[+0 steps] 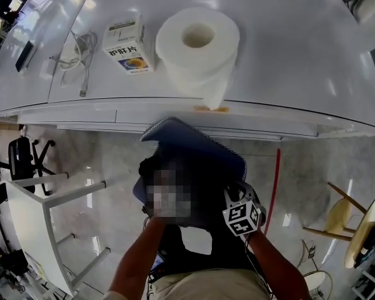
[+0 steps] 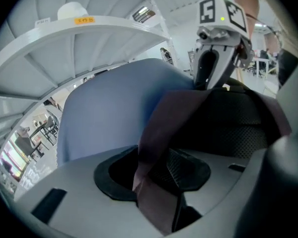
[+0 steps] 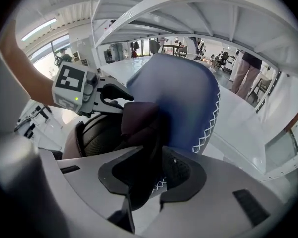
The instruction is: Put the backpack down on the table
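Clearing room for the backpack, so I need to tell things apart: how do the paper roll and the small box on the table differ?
The paper roll is round and plain white; the small box is rectangular and printed. The paper roll stands on end, hole up; the small box lies flat. The paper roll is clearly bigger than the small box. Both rest side by side on the table.

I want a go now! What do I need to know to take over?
Left gripper: open, maroon strap between its fingers, not pinched.
Right gripper: shut on dark fabric of the backpack.
The backpack sits below the front edge of the table, not on it.
Done: the right grip only.
Left to do: close the left, lift the backpack onto the table, release.
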A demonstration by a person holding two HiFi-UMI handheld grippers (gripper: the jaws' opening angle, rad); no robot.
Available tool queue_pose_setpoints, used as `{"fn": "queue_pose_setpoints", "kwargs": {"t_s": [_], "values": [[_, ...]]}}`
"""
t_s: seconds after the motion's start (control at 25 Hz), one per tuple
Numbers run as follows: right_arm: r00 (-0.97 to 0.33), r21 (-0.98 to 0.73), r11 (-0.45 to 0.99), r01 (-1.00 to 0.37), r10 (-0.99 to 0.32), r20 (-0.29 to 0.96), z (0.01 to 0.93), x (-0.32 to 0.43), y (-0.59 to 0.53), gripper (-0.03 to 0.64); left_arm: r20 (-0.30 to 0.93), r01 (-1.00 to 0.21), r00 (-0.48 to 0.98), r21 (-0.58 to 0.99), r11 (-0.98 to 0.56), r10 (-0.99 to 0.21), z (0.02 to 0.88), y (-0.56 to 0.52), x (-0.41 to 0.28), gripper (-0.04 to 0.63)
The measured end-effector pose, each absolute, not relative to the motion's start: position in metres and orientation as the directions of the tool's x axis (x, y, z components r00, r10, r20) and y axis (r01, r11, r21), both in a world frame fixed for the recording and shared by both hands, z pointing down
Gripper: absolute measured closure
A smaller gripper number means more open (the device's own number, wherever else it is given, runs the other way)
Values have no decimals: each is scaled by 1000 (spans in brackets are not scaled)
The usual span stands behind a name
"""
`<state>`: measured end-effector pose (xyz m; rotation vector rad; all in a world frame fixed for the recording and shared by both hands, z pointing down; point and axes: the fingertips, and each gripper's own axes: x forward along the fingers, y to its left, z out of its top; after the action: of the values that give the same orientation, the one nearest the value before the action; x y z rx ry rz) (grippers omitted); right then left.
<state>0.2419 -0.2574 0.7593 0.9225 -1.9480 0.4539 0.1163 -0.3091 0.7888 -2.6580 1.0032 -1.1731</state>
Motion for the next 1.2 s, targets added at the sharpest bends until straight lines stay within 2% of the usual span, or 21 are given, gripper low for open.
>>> {"fn": "queue_pose_setpoints", "kwargs": {"t_s": [0.16,0.28,0.36,0.44,0.56,0.76,0.84,0.92,1.04,1.2], "values": [[-239,175,675,-716,-474,848,767,242,-258,526,615,-679,468,-210,-704,-635,796,-324,113,416],[-170,257,681,-686,-492,854,768,244,-257,534,601,-740,464,-140,-658,-650,797,-329,110,424],[-138,285,671,-685,-503,853,767,247,-252,533,574,-763,470,-119,-636,-671,784,-329,108,511],[-136,286,662,-693,-509,850,769,251,-246,532,521,-778,493,-94,-621,-697,760,-331,108,537],[-152,258,645,-720,-509,847,773,251,-246,534,451,-778,524,-92,-621,-723,723,-330,112,541],[-166,191,585,-788,-501,849,773,249,-246,532,407,-814,506,-66,-577,-760,692,-312,95,545],[-184,153,574,-805,-486,854,777,247,-243,532,405,-837,495,-15,-547,-768,692,-301,84,545],[-243,70,536,-842,-491,837,773,240,-244,565,395,-858,483,37,-512,-782,690,-292,76,543],[-344,-35,490,-871,-557,756,748,225,-249,581,349,-883,458,78,-462,-818,671,-291,64,543],[-429,-79,520,-850,-600,675,714,195,-254,580,309,-918,395,167,-360,-865,655,-285,30,544]]}}
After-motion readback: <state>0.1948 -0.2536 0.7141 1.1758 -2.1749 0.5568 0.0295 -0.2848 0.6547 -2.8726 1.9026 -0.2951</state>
